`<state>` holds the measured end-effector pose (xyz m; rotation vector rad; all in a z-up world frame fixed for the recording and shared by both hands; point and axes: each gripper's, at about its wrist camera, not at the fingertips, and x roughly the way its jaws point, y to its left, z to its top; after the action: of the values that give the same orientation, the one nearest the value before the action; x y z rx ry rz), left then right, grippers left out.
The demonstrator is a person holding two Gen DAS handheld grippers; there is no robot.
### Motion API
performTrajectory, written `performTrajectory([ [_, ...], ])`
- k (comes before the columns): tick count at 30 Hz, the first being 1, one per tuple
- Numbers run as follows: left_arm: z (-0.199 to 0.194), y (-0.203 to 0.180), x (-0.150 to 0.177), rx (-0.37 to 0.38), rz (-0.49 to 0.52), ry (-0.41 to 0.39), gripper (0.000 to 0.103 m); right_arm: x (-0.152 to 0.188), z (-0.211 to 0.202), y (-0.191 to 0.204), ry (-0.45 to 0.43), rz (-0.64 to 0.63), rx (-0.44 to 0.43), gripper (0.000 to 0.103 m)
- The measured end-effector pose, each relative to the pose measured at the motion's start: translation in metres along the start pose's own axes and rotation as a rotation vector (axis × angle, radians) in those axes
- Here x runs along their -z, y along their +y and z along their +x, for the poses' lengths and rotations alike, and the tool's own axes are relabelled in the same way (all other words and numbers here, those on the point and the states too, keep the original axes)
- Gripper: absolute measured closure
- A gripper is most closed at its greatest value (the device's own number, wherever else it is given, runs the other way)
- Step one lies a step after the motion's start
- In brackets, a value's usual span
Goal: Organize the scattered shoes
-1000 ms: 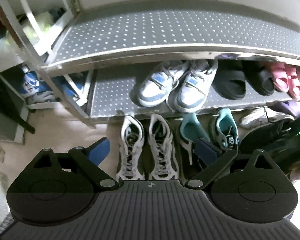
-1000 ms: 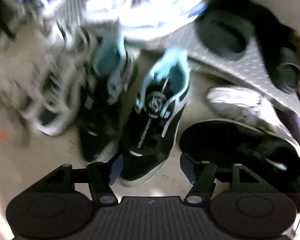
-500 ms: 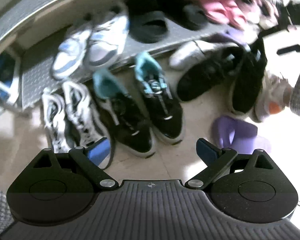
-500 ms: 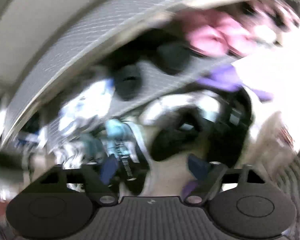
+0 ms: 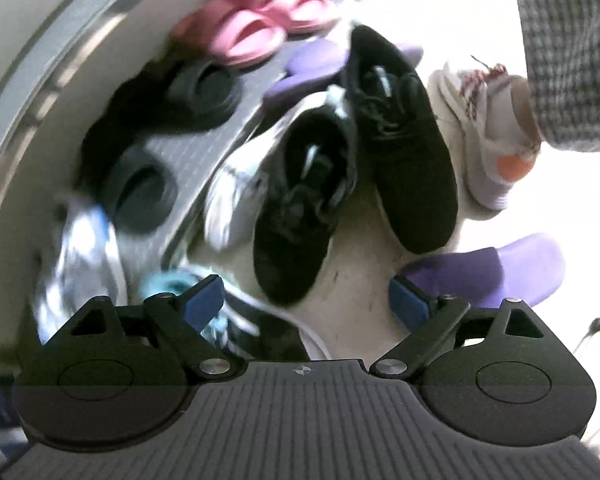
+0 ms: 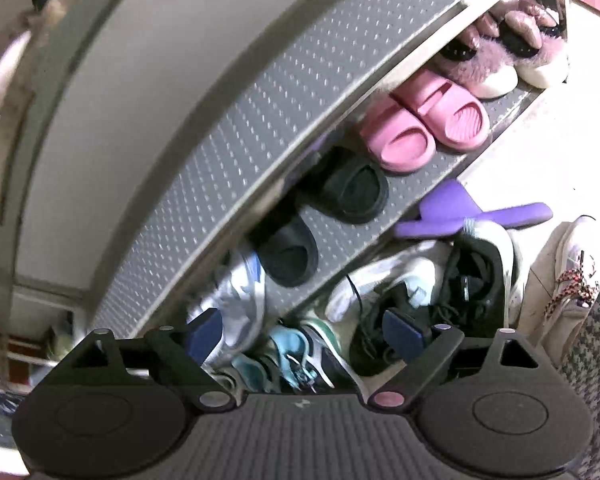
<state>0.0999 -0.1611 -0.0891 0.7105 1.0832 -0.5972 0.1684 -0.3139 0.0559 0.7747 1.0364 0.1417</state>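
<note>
Left tool (image 5: 306,300) released, empty, above two black lace-up sneakers (image 5: 356,168) on pale floor (image 5: 360,264). Right tool (image 6: 302,330) released, empty, facing perforated grey metal shoe rack (image 6: 260,92).

Probably a home entryway, metal shoe rack (image 6: 236,128), slippers (image 6: 424,124), pale floor (image 5: 364,264)

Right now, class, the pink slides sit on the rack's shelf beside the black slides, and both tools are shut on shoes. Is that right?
No. Both the left tool and right tool are open and empty, as both wrist views show. The pink slides do sit beside the black slides on the shelf.
</note>
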Motion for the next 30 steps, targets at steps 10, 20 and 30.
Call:
performTrajectory([
  [10, 0.039, 0.107, -0.012, 0.160, -0.761, -0.082, 0.026, -0.017, -0.015, -0.008, -0.019, 0.094, -0.089, 0.013],
  [20, 0.085, 0.043, -0.062, 0.028, -0.231, -0.031, 0.029, -0.018, -0.009, -0.008, 0.013, 0.106, -0.102, 0.011],
  [30, 0.124, 0.009, -0.087, 0.008, -0.079, 0.092, 0.076, -0.018, -0.003, -0.007, 0.037, 0.111, -0.099, 0.011],
])
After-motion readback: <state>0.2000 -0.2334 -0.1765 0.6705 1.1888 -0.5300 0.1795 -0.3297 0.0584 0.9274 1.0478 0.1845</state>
